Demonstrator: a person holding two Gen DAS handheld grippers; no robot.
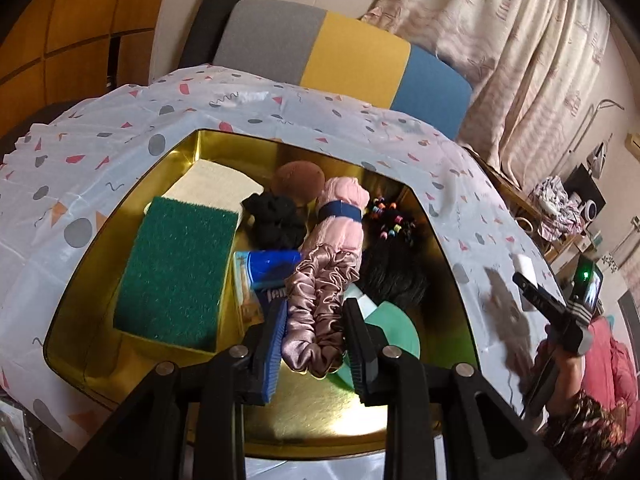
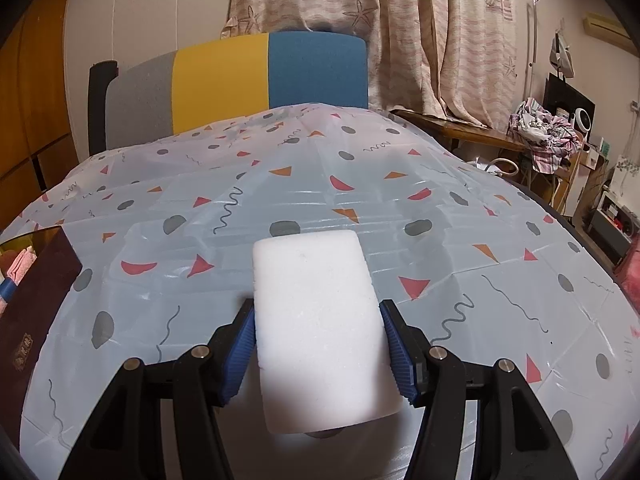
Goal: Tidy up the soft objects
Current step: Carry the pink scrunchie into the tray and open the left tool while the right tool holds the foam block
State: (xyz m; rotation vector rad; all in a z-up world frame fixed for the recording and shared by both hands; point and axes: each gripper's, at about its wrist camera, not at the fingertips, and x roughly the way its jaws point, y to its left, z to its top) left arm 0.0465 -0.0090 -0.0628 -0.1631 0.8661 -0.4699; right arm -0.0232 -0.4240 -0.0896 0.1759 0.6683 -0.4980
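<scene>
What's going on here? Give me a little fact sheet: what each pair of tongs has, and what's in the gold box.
left tongs: shut on pink satin scrunchie, over the gold box
right tongs: shut on white sponge, above the patterned tablecloth
in box: green scouring pad, black scrunchie, pink cloth roll, tissue packet

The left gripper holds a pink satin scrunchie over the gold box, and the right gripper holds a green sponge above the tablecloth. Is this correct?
Not quite. The right gripper holds a white sponge, as the right wrist view shows; the green sponge lies in the gold box. The rest is right: the left gripper holds the pink satin scrunchie over the box, and the white sponge is above the tablecloth.
</scene>
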